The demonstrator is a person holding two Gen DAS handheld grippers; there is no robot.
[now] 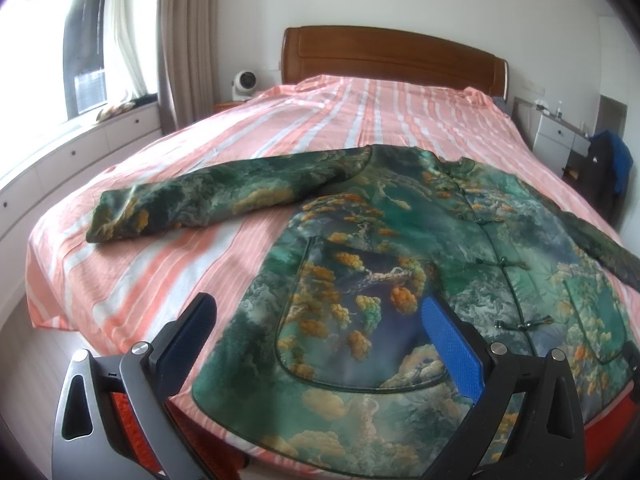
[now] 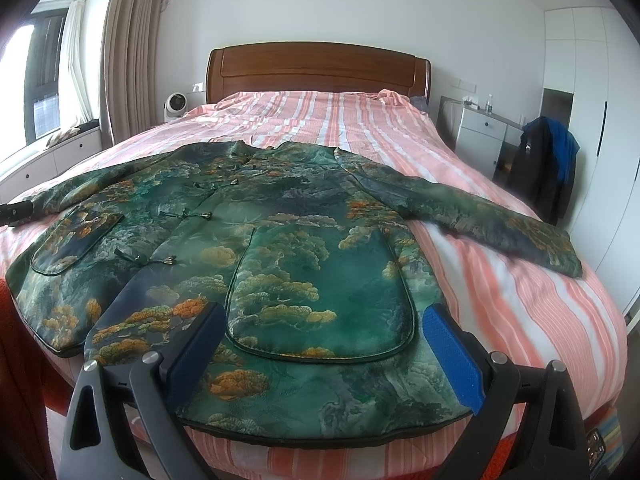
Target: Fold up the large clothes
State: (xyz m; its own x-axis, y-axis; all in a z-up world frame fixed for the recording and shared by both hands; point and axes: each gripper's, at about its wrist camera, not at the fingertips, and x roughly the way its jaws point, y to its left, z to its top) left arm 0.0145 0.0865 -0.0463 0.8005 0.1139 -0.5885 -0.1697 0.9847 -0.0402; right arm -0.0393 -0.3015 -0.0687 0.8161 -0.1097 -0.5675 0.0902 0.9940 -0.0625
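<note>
Both claws, left gripper (image 1: 316,344) and right gripper (image 2: 320,350), gape empty | brocade jacket (image 2: 256,224) spread flat on striped bed (image 2: 500,280), near edge | pinch far-flung sleeves first, fold inward.

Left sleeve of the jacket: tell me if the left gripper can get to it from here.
Probably yes. The left gripper is open, and the sleeve lies flat on the bed with nothing between.
</note>
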